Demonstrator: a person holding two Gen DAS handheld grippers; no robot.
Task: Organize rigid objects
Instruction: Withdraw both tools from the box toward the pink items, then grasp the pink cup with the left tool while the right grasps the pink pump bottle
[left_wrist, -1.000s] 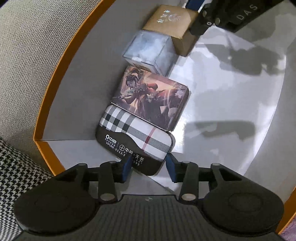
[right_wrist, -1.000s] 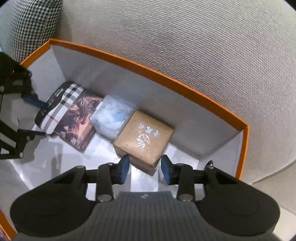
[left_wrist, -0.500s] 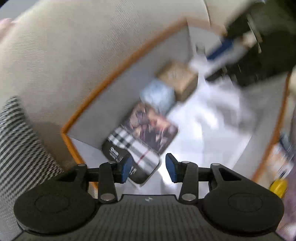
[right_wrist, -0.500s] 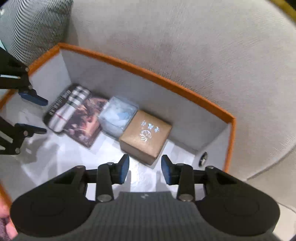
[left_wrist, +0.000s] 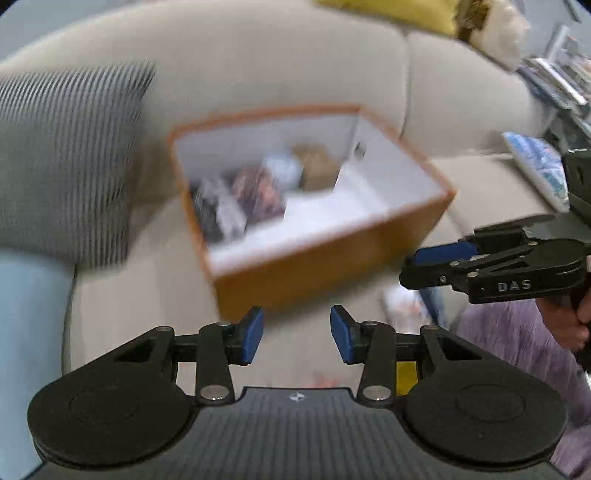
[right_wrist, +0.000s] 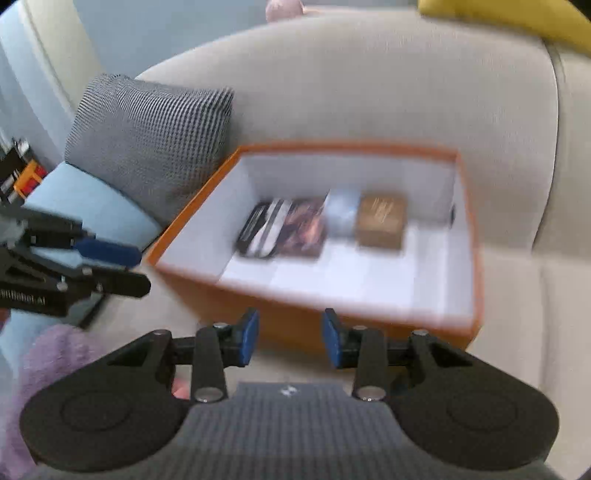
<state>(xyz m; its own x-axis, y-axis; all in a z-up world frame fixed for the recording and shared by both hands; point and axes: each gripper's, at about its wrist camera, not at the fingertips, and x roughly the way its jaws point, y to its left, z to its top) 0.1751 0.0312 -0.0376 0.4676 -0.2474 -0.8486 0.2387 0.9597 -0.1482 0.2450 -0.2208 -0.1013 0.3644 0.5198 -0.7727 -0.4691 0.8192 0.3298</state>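
Boxes (right_wrist: 380, 220), seemingly four, blurred, rowed in orange bin (right_wrist: 317, 325)

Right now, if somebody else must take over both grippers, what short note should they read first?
Left gripper: open, holds nothing.
Right gripper: open, holds nothing.
Both are outside the orange box, near its front wall.
Inside, along the back wall, in one row: plaid tin, picture tin, pale blue box, brown box.
Done: these four look packed.
Left: blur hides whether more items wait outside; check the sofa.
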